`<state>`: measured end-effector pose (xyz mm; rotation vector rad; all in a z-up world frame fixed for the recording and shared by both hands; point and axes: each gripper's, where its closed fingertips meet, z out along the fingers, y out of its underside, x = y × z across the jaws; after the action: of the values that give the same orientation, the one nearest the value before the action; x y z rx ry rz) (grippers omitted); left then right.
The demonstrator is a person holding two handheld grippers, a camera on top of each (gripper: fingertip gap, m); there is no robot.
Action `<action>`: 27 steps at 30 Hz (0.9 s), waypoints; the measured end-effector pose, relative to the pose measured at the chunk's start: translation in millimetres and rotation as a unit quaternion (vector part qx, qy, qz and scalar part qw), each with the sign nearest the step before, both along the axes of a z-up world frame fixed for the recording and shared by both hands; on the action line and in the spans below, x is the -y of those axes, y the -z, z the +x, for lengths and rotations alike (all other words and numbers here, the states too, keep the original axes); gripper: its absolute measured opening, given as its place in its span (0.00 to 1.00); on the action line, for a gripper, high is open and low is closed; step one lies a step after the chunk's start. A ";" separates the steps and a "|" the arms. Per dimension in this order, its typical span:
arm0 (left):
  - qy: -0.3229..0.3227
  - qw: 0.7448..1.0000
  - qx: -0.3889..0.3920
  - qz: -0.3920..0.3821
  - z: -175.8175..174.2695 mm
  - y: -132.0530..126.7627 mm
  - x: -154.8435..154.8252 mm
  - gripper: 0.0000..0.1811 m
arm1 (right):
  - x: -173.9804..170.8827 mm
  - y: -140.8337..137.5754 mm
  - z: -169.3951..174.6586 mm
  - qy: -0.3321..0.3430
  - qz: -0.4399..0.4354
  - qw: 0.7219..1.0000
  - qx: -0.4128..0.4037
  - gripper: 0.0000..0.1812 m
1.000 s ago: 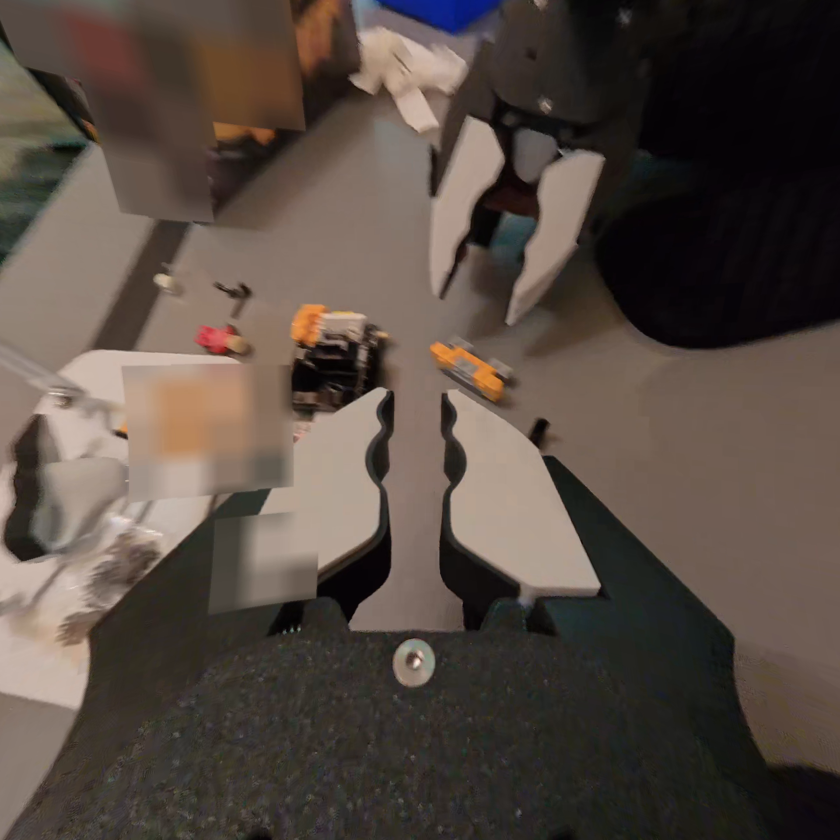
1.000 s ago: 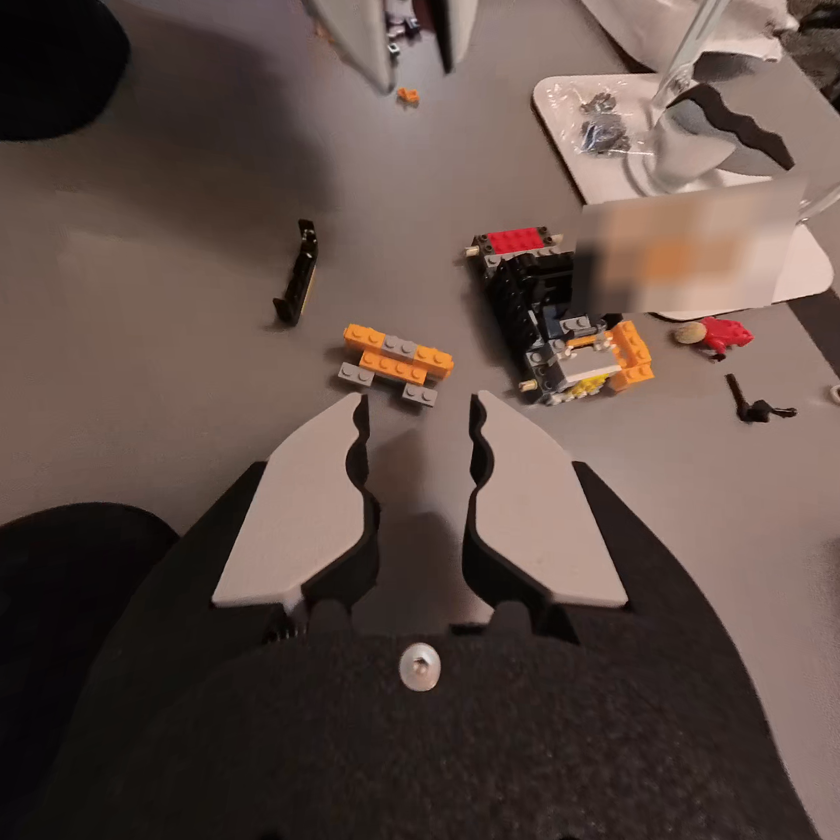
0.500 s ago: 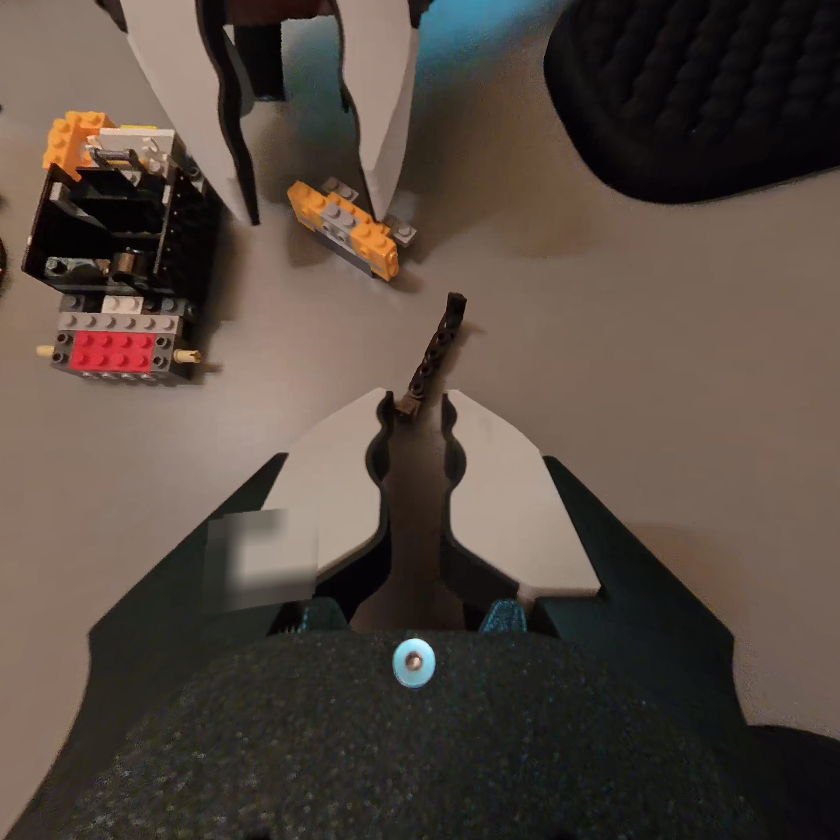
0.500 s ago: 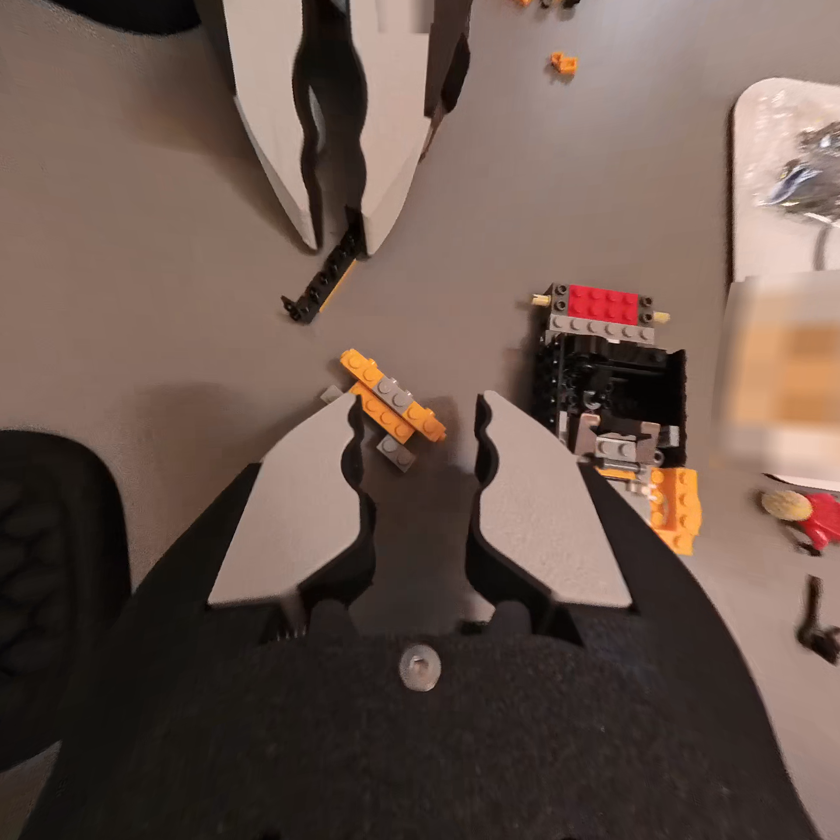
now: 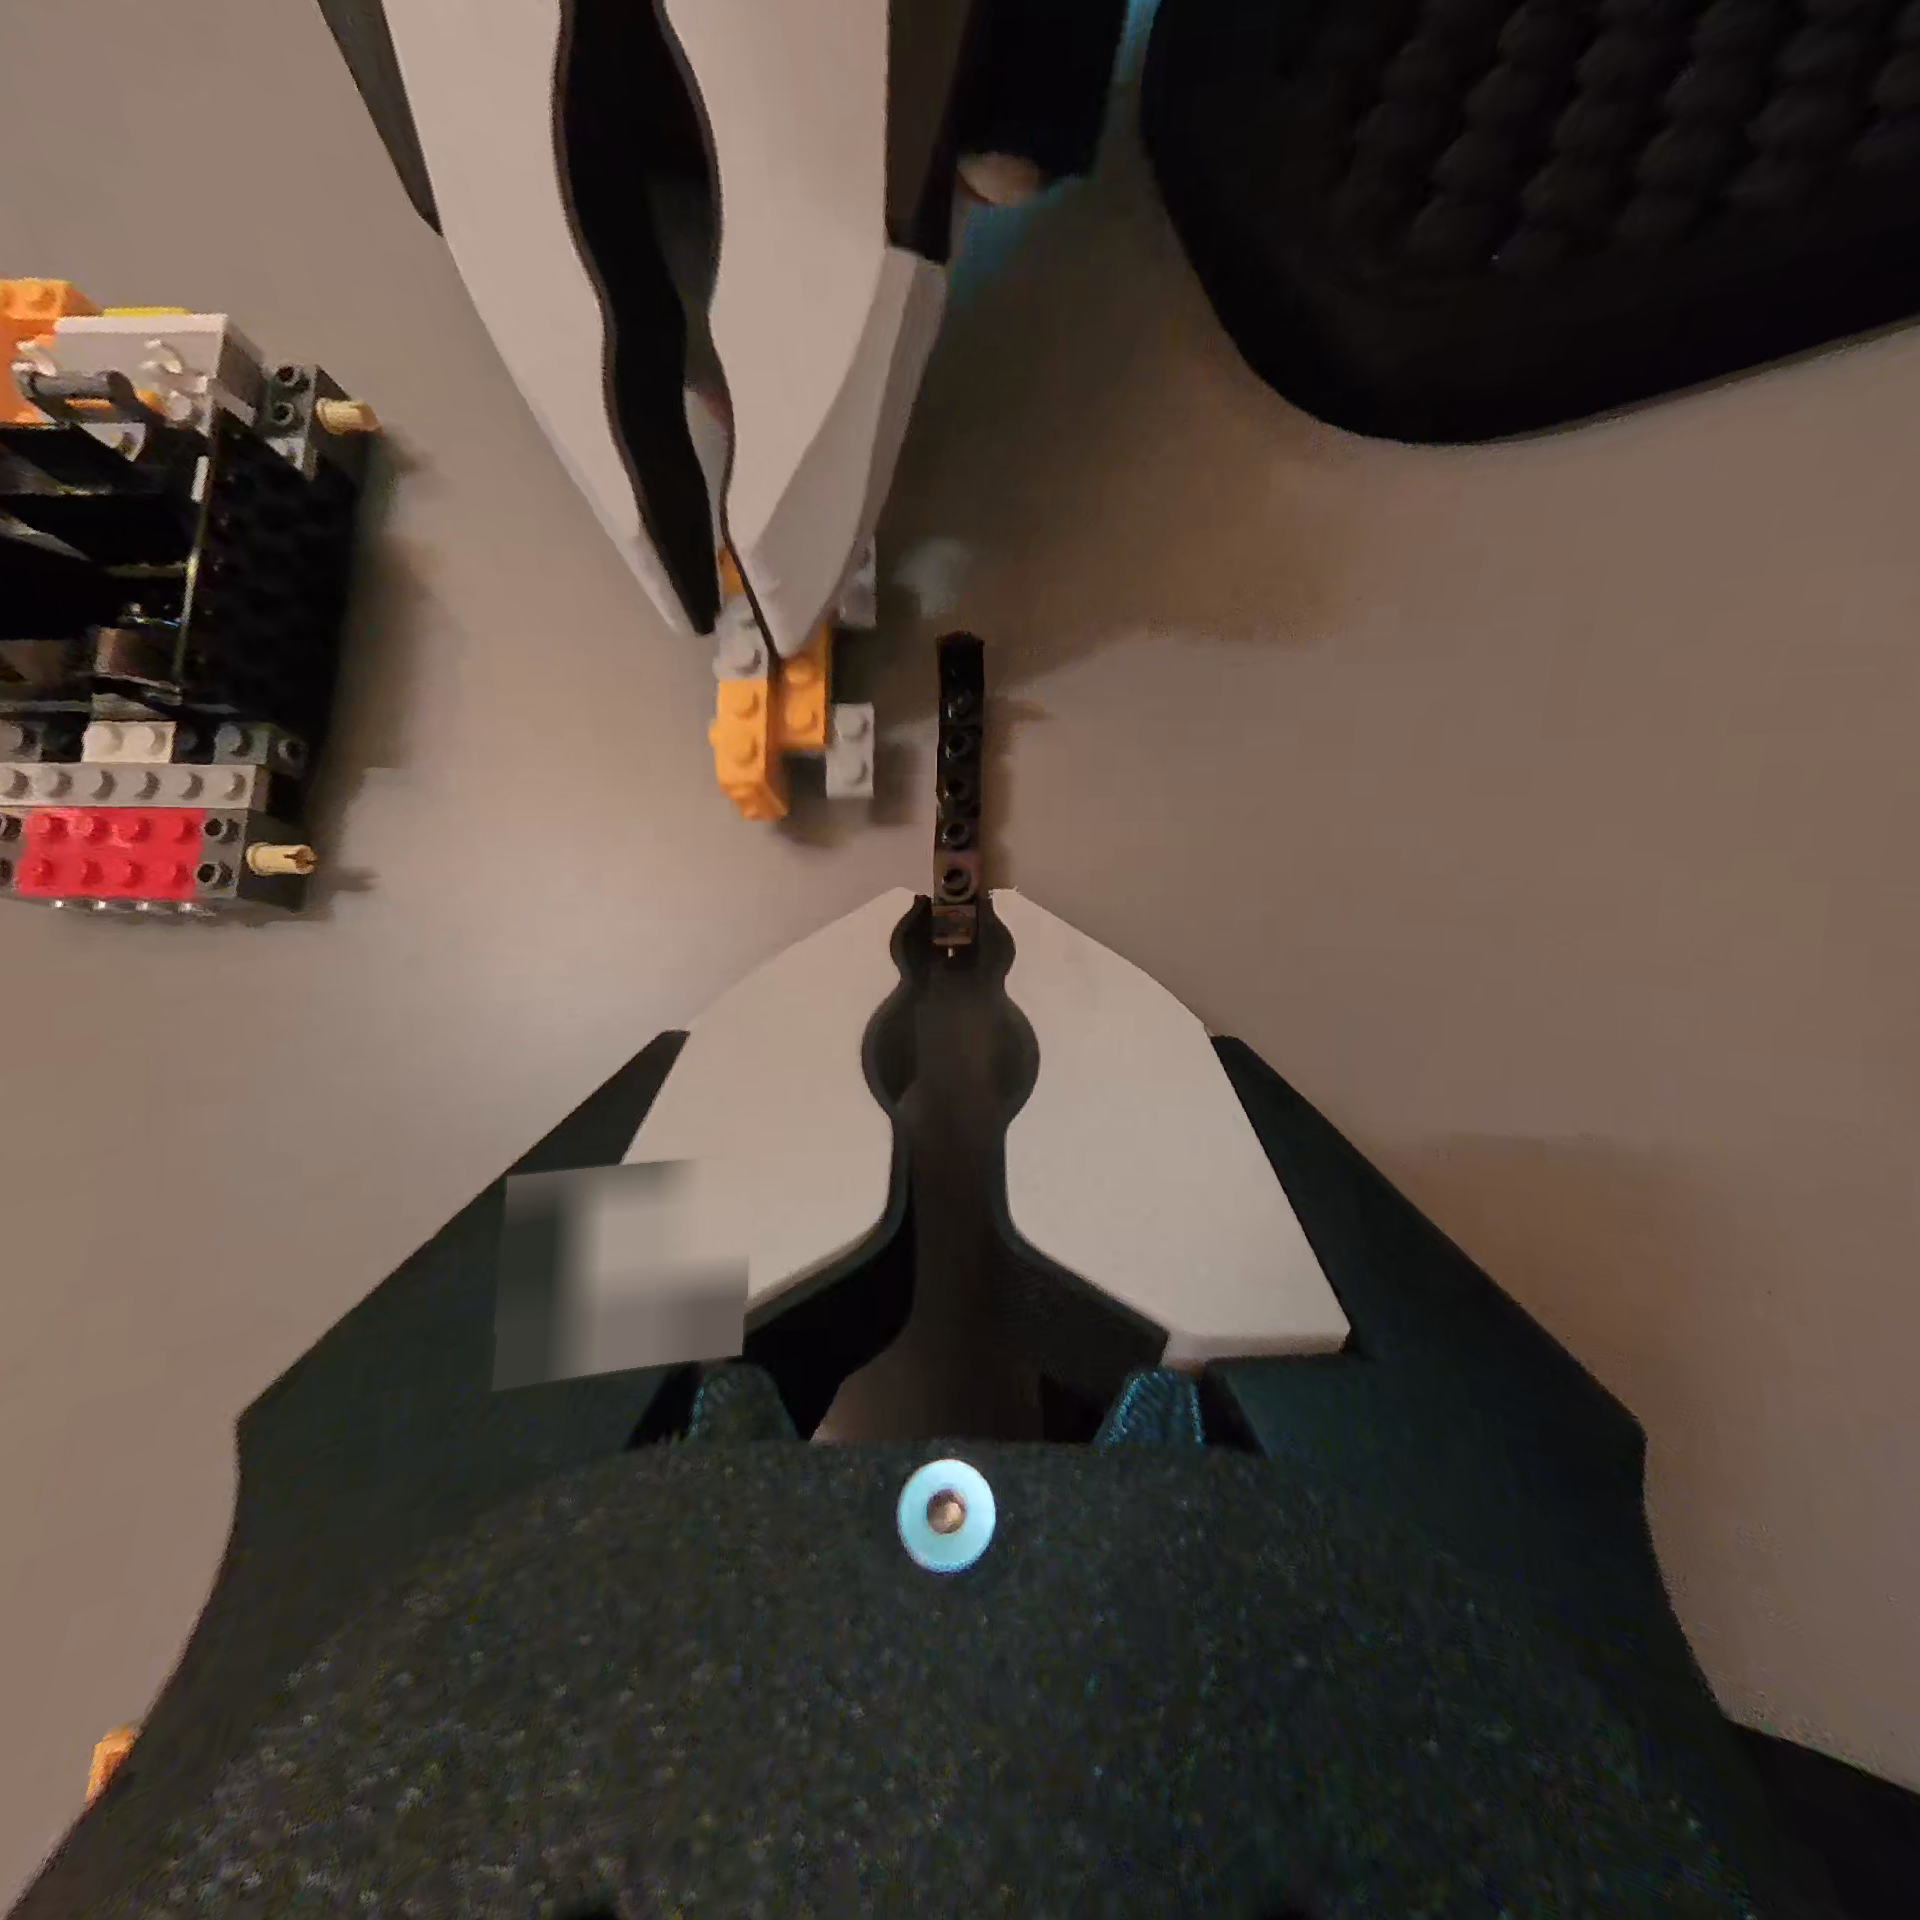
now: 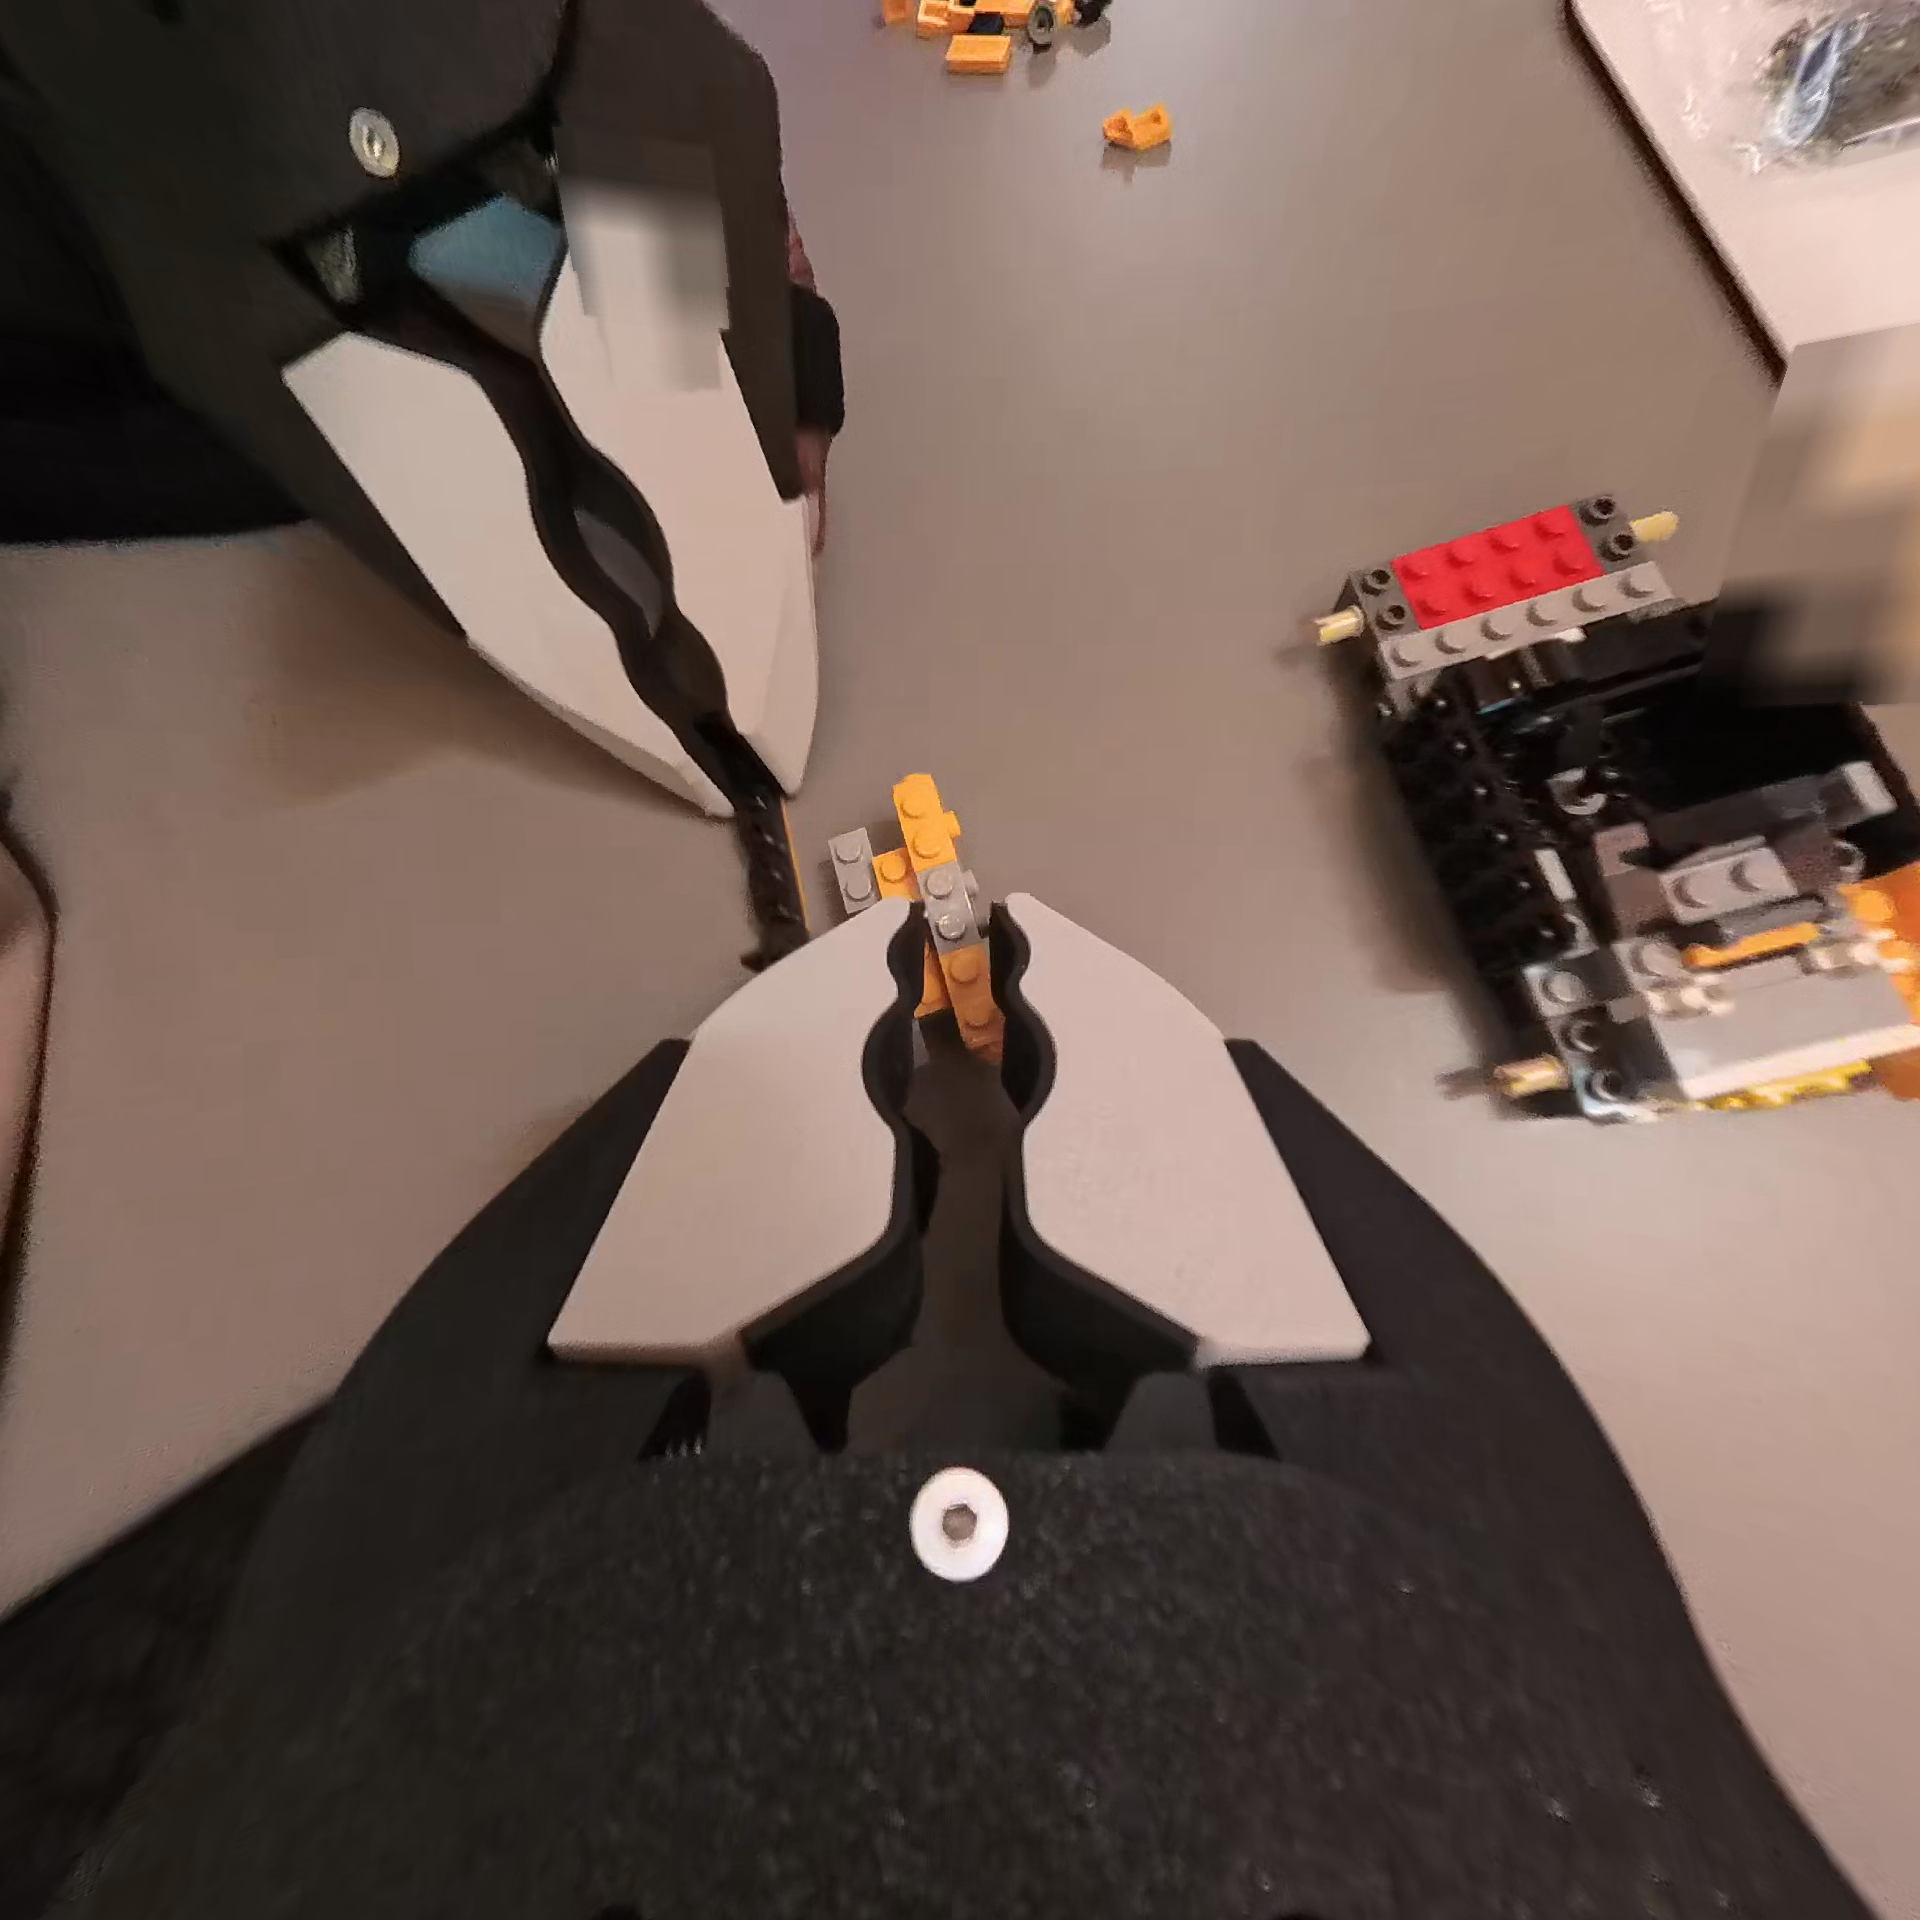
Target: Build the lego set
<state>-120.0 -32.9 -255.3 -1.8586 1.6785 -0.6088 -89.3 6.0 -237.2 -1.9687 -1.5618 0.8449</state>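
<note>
Lego pieces lie spread over a grey table [image 6: 1195, 416], and both grippers are down among them, tips facing each other. The left gripper [image 5: 954, 906] has its jaws drawn nearly together on the near end of a thin black holed beam [image 5: 959, 769], which reaches away from it along the table. Just left of that beam in the left wrist view sits a small orange and grey brick assembly [image 5: 790, 717]; the right gripper [image 6: 954, 914] has its jaws closed in on it, pinching its grey and orange middle, with the orange end poking out past the tips.

From the right wrist view the beam [image 6: 771, 883] lies just left of the assembly [image 6: 925, 862], close beside it but whether they touch I cannot tell. Well off to the right stands the larger black vehicle build [image 6: 1621, 821], with a red plate at its far end and orange and grey parts at its near end. At the far edge a few loose orange pieces [image 6: 1138, 127] lie scattered, and a white tray [image 6: 1704, 218] with a clear bag of parts occupies the far right corner. A dark knitted cloth [image 5: 1579, 187] shows at the far right of the left wrist view.
</note>
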 end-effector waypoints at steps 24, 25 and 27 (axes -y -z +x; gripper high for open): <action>-0.081 0.989 0.116 -0.028 -6.9 -26.3 -30.6 0.16 | 46.6 3.0 16.3 -0.052 0.086 0.995 -0.008 0.16; -0.080 0.989 0.120 -0.033 -2.9 -25.9 -33.0 0.16 | 46.4 1.7 16.4 -0.052 0.083 0.995 -0.014 0.16; -0.072 0.990 0.112 -0.048 4.7 -21.2 -35.9 0.16 | 44.6 -0.5 17.4 -0.045 0.082 0.995 -0.021 0.15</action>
<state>-115.2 3.0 -234.0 -1.8809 1.3803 -0.8162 -71.9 -38.7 -236.7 -1.7658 -1.6512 0.7626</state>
